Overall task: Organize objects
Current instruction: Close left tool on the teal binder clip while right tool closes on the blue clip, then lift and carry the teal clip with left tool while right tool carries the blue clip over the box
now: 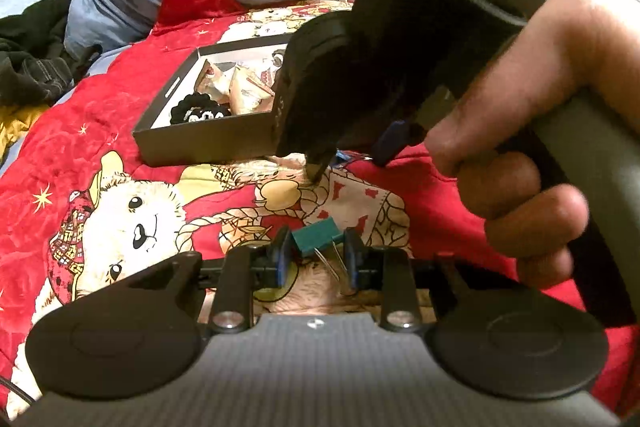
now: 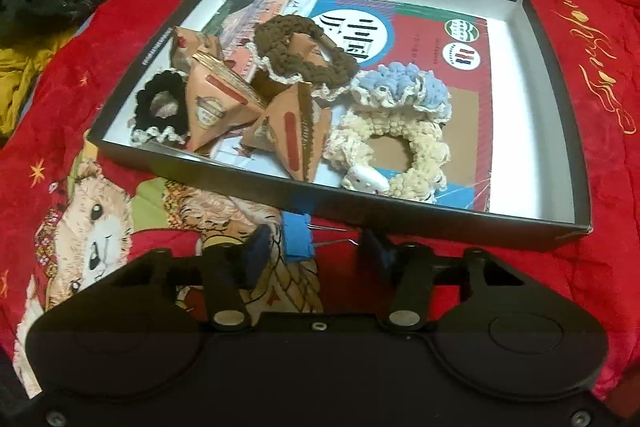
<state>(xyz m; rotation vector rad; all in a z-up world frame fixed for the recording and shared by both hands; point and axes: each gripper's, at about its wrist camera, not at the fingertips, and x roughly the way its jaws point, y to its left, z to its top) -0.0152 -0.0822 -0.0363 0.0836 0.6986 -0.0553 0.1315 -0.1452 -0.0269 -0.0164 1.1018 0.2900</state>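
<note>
Left claw (image 1: 316, 257) pinches a green binder clip (image 1: 318, 237), wire handles trailing back toward the camera. Right claw (image 2: 316, 253) brackets a blue binder clip (image 2: 297, 241) without touching it; the box (image 2: 400, 205) lies just beyond.

I see the shallow dark cardboard box (image 2: 560, 227) on the red bear-print blanket (image 2: 520, 267), crocheted yarn scrunchies (image 2: 400, 131) inside; the blue binder clip (image 2: 297, 241) lies just before its near wall.
</note>
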